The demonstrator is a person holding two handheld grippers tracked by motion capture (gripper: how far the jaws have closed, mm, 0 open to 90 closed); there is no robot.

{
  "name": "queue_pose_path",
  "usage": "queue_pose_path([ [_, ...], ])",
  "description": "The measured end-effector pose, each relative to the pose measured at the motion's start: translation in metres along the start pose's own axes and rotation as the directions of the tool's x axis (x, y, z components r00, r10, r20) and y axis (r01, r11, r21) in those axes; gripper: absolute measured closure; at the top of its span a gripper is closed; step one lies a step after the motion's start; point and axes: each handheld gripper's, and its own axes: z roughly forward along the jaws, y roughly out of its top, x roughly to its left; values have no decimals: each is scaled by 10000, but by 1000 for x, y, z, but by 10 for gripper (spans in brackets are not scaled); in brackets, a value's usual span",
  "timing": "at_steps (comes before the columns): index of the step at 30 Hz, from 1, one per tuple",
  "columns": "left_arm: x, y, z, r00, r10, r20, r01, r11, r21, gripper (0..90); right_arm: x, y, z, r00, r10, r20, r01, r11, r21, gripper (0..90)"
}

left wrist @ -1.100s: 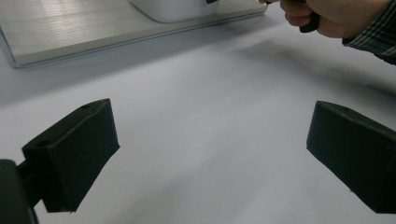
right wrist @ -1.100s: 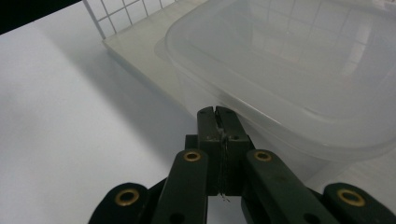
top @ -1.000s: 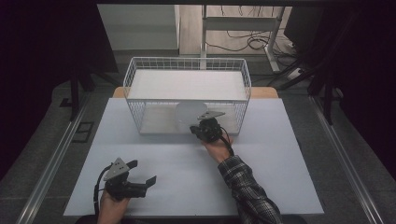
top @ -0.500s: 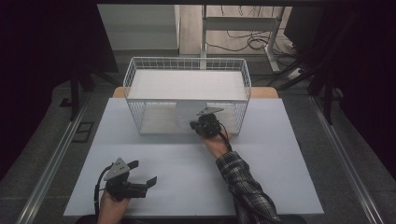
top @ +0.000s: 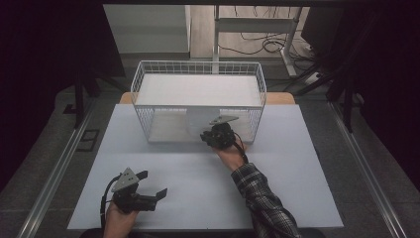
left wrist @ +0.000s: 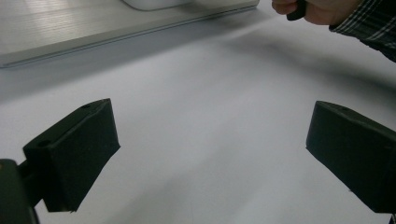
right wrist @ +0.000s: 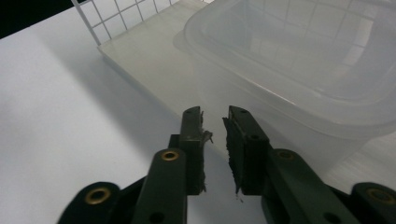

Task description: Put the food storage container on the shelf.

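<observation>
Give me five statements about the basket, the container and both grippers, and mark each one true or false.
1. The left gripper holds the container. False: its jaws stand wide apart over the bare table, nothing between them.
2. The right gripper is at the front of the wire basket. True.
3. A clear plastic container lies just ahead of the right gripper. True.
4. The right gripper's jaws stand wide open. False: only a narrow gap shows between them; they have just been opening a little, with nothing in the gap.
5. The basket stands at the near edge of the table, beside the left hand. False: it stands at the far edge.
</observation>
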Motion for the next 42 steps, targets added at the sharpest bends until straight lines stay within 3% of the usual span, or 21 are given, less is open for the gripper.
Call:
queue_pose_path([
  [19, -2, 0, 2, 9999, 124, 57, -124, 9999, 120, 25, 14, -1, -24, 9988, -327, -361, 323, 9994, -134, 554],
  [32, -2, 0, 3, 9999, 137, 50, -138, 9998, 150, 28, 23, -6, -36, 9976, -462, -511, 470, 9988, 136, 421],
  [42, -2, 1, 1, 9999, 113, 67, -112, 9999, -74, 38, 26, -11, -48, 9973, -504, -536, 502, 9987, -49, 276],
])
